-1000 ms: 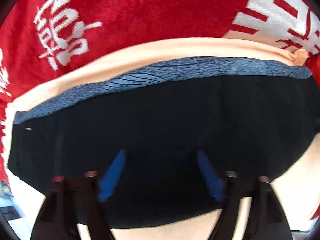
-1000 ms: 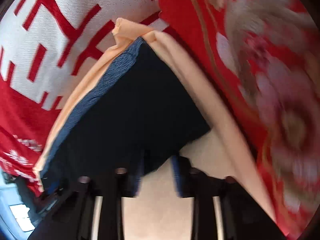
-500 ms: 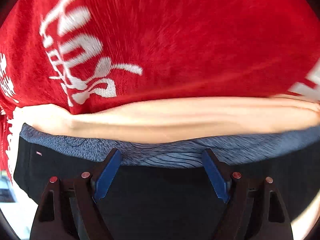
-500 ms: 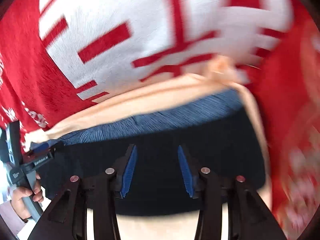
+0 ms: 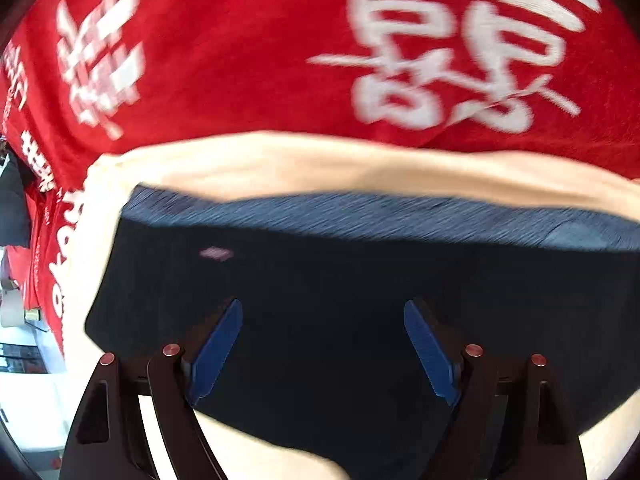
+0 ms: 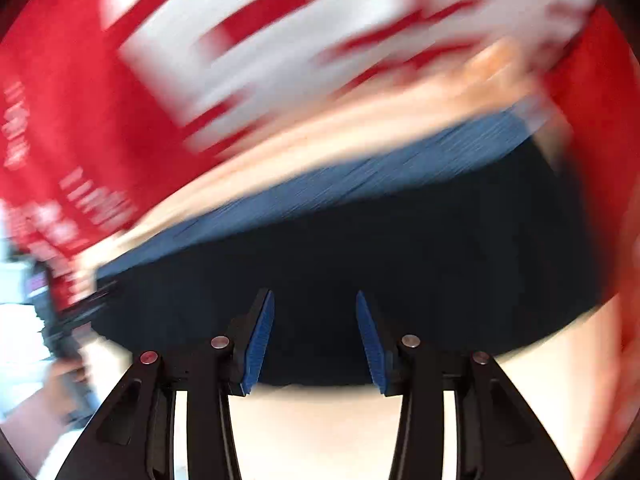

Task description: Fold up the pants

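The dark navy pants [image 5: 320,264] lie folded on a cream cloth [image 5: 300,164], with their grey-blue waistband [image 5: 360,212] along the far edge. My left gripper [image 5: 322,306] hovers open over the pants near their left end, with nothing between its blue pads. In the right wrist view the pants [image 6: 400,232] and their waistband [image 6: 360,176] are blurred. My right gripper [image 6: 314,294] is open above their near edge and holds nothing. The left gripper [image 6: 52,312] and the hand [image 6: 60,384] holding it show at that view's left edge.
A red blanket [image 5: 240,60] with large white characters lies under the cream cloth and fills the far side of both views. Bare cream cloth [image 6: 320,420] lies in front of the pants. A pale floor shows past the blanket's left edge [image 5: 24,380].
My right gripper's jaws widened from nearly shut at the pants' near corner, and it swung along the near edge. My left gripper, still open, shifted towards the pants' left end.
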Demonstrator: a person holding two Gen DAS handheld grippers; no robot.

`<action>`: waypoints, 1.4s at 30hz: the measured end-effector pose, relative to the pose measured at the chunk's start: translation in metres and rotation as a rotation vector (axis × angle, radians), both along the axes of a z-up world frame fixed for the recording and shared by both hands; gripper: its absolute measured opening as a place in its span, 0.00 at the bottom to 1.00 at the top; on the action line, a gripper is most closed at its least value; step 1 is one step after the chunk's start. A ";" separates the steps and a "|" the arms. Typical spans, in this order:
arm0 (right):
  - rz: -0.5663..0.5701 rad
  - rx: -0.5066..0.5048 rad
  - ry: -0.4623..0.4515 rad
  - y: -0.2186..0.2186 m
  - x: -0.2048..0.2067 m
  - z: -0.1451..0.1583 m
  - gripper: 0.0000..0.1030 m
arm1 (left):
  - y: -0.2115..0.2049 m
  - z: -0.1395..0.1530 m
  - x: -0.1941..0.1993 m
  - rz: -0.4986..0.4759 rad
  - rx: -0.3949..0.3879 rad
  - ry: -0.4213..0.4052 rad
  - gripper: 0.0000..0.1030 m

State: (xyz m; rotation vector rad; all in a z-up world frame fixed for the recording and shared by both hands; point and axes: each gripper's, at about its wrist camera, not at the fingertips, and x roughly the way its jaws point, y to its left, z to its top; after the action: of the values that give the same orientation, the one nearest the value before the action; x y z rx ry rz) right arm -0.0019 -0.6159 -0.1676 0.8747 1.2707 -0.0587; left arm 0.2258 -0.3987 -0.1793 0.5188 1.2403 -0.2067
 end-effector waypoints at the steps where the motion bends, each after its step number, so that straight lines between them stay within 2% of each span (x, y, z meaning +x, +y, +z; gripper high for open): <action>1: 0.008 0.068 -0.011 0.021 0.000 -0.004 0.47 | 0.014 0.001 0.004 0.003 -0.001 -0.002 0.82; 2: 0.016 0.171 -0.027 0.057 0.000 -0.012 0.47 | 0.026 -0.002 -0.003 0.003 -0.001 -0.007 0.82; 4: 0.013 0.294 -0.044 0.118 -0.001 -0.029 0.47 | 0.050 -0.004 0.007 -0.005 0.013 -0.023 0.82; 8: -0.026 0.394 -0.059 0.197 0.014 -0.062 0.47 | 0.099 -0.023 0.008 -0.025 0.038 -0.033 0.82; 9: -0.039 0.400 -0.057 0.204 0.027 -0.070 0.47 | 0.108 -0.030 0.012 -0.029 0.059 -0.032 0.82; 10: -0.053 0.390 -0.054 0.215 0.033 -0.078 0.47 | 0.122 -0.037 0.016 -0.035 0.037 -0.014 0.82; 12: -0.075 0.370 -0.045 0.217 0.042 -0.085 0.47 | 0.129 -0.036 0.020 -0.030 -0.039 -0.014 0.92; 17: -0.169 0.385 -0.043 0.209 0.046 -0.094 0.46 | 0.136 -0.041 0.031 -0.074 -0.096 -0.007 0.94; 18: -0.177 0.380 -0.038 0.207 0.049 -0.091 0.31 | 0.138 -0.041 0.032 -0.079 -0.103 0.000 0.94; 19: -0.178 0.353 -0.028 0.207 0.053 -0.087 0.16 | 0.138 -0.040 0.031 -0.084 -0.108 0.008 0.94; 20: -0.159 0.320 -0.043 0.205 0.058 -0.077 0.09 | 0.138 -0.039 0.031 -0.097 -0.109 0.017 0.94; 22: -0.118 0.266 -0.083 0.210 0.061 -0.058 0.09 | 0.142 -0.038 0.030 -0.133 -0.112 0.017 0.94; 24: -0.075 0.186 -0.046 0.221 0.053 -0.057 0.09 | 0.143 -0.039 0.027 -0.160 -0.122 0.014 0.94; 26: -0.113 0.190 0.023 0.226 0.039 -0.079 0.08 | 0.143 -0.040 0.021 -0.183 -0.127 -0.010 0.95; 28: -0.169 0.232 0.014 0.224 0.025 -0.084 0.08 | 0.145 -0.041 0.021 -0.187 -0.122 -0.016 0.95; 29: -0.162 0.228 0.017 0.225 0.024 -0.081 0.08 | 0.144 -0.040 0.020 -0.160 -0.101 -0.010 0.95; 31: -0.093 0.170 0.047 0.226 0.021 -0.063 0.10 | 0.134 -0.031 0.010 -0.165 -0.072 0.012 0.94; 33: -0.037 0.107 0.051 0.222 0.017 -0.044 0.10 | 0.126 -0.019 -0.002 -0.187 -0.107 0.046 0.94; 35: 0.005 -0.006 0.030 0.203 0.016 -0.020 0.15 | 0.108 -0.006 -0.019 -0.220 -0.171 0.067 0.94; 37: 0.023 -0.103 0.010 0.179 0.028 -0.004 0.28 | 0.084 -0.001 -0.034 -0.242 -0.226 0.088 0.94; 38: 0.030 -0.154 0.007 0.166 0.036 0.000 0.41 | 0.067 -0.003 -0.041 -0.253 -0.255 0.107 0.94; 40: 0.051 -0.236 0.013 0.152 0.054 -0.002 0.44 | 0.036 -0.015 -0.054 -0.258 -0.268 0.134 0.94; 42: 0.082 -0.314 0.073 0.143 0.063 -0.015 0.44 | 0.016 -0.028 -0.070 -0.261 -0.254 0.150 0.94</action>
State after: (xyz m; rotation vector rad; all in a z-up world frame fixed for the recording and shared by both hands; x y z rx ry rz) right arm 0.0611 -0.4724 -0.1822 0.5540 1.3212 -0.2203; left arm 0.1554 -0.3829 -0.2078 0.4487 1.2670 -0.6250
